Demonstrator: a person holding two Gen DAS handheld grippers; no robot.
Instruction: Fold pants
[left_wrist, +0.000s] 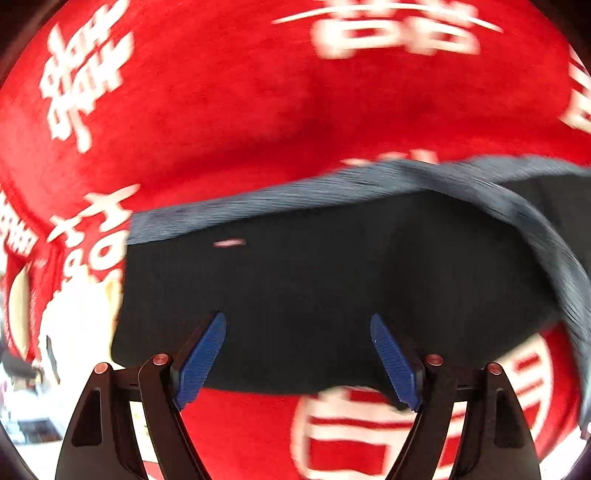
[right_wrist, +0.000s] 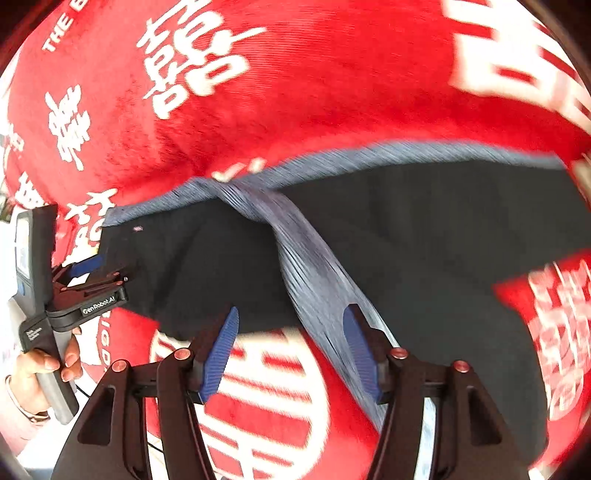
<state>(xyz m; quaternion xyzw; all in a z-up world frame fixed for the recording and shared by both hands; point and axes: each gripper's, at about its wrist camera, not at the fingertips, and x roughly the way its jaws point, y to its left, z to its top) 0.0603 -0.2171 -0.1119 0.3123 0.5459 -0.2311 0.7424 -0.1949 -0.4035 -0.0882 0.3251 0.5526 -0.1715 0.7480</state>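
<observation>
— Well, from my left wrist view the pants (left_wrist: 314, 288) lie flat on the red cloth (left_wrist: 229, 103), just beyond the left gripper (left_wrist: 297, 354). Its blue pads stand wide apart with nothing between them; the dark fabric is under and past the tips, not pinched.

— And on the right?

— Much the same. My right gripper (right_wrist: 291, 350) has its jaws spread, and nothing is gripped. The grey-blue waistband (right_wrist: 314, 273) runs down towards the right finger; I cannot tell whether it touches.

— Which way do the pants run?

— Their long axis goes left to right across both views. The ribbed waistband edges the far side, then turns over and cuts diagonally towards me near the middle of the right view.

— How do the hands sit?

— Both grippers point steeply down at the cloth. In the right view the left hand (right_wrist: 44, 365) shows at the far left, fingers wrapped around the handle, that gripper over the pants' left end. The picture is blurred.
</observation>
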